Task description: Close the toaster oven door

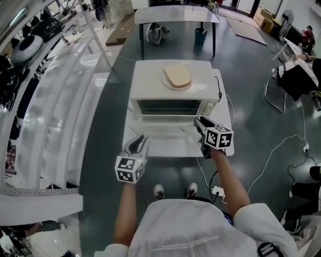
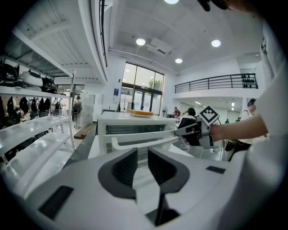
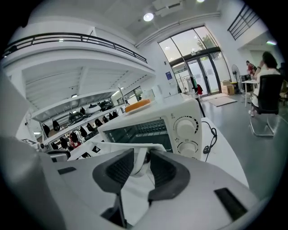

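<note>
Grey flooring surrounds a white desk (image 1: 175,150) in a large hall, with white shelving (image 1: 55,125) along the left side and a second table (image 1: 175,15) beyond.

**Toaster oven.** One white toaster oven (image 1: 148,85) stands on the desk, its front towards the person. The cavity is dark, and a wire rack is visible inside in the right gripper view. Two round control knobs, an upper (image 3: 186,127) and a lower (image 3: 189,147), sit one above the other on the right of the front panel. One black power cable (image 1: 218,93) runs down the right side onto the desk.

**Door.** The single door (image 1: 160,131) is hinged at the bottom and stands partly open, tilted between flat and upright. One white bar handle (image 2: 144,143) runs along its free edge.

**On top.** One plate (image 1: 173,84) rests on the oven roof and carries one slice of bread (image 1: 177,75).

**Grippers.** Two are in view.
- The right gripper (image 1: 199,123) is at the right end of the door. Its fingers (image 3: 163,168) are clenched on the handle's end, which shows as a white piece between the pads.
- The left gripper (image 1: 139,144) is in front of the door's left corner, apart from it. Its fingers (image 2: 124,167) are released, with a narrow gap and nothing between them.
</note>
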Demonstrator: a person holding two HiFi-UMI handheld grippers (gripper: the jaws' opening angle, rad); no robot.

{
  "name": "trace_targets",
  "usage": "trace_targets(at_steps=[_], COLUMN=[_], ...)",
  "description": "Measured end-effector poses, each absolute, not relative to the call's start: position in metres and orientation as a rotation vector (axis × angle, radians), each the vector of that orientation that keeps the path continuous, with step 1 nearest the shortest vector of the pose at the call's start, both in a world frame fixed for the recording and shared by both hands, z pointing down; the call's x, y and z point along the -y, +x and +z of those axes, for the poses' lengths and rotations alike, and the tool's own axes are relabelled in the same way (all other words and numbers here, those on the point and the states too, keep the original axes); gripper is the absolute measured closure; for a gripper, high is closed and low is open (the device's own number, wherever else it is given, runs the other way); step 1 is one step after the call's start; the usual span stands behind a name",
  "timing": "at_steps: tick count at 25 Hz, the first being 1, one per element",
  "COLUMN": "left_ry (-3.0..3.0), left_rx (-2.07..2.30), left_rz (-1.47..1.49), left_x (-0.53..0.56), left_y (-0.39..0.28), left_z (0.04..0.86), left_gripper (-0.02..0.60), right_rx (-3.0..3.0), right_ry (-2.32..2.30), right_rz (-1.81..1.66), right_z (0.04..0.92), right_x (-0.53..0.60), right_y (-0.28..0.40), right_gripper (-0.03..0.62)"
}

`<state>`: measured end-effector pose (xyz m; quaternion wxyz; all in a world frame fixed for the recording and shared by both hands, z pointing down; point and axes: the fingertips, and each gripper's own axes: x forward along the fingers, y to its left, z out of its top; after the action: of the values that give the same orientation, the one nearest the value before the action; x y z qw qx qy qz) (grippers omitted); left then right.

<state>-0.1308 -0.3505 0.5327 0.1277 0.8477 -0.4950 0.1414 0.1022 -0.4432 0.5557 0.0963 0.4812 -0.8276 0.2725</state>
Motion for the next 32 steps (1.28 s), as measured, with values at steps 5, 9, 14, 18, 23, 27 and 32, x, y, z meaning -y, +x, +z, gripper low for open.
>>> trace_targets(at_steps=[5, 9, 14, 18, 23, 27, 32], left_ry=[2.481, 2.481, 2.483, 2.48, 2.515, 2.561, 2.613], left_rx=[1.439, 1.435, 1.44, 1.451, 1.438, 1.444, 1.508], left_rz=[0.393, 0.404, 0.404, 0.396, 0.415, 0.423, 0.464], left_x=[0.367, 0.376, 0.383, 0.385, 0.387, 0.39, 0.4], left_y=[-0.128, -0.127, -0.134, -0.135, -0.132, -0.13, -0.133], left_z=[0.526, 0.524, 0.519, 0.516, 0.509, 0.493, 0.465], left_gripper=[0.508, 0.508, 0.508, 0.508, 0.508, 0.508, 0.508], right_rx=[2.477, 2.492, 2.45, 2.459, 2.43, 2.401, 2.325], right_ry=[1.42, 1.464, 1.509, 1.518, 1.512, 1.523, 1.545], right_rz=[0.852, 0.881, 0.823, 0.802, 0.727, 0.635, 0.435], right_z=[0.543, 0.536, 0.531, 0.529, 0.527, 0.517, 0.49], right_x=[0.471, 0.494, 0.516, 0.515, 0.512, 0.501, 0.481], right_y=[0.104, 0.109, 0.111, 0.115, 0.112, 0.122, 0.142], right_gripper=[0.479, 0.479, 0.479, 0.479, 0.479, 0.479, 0.534])
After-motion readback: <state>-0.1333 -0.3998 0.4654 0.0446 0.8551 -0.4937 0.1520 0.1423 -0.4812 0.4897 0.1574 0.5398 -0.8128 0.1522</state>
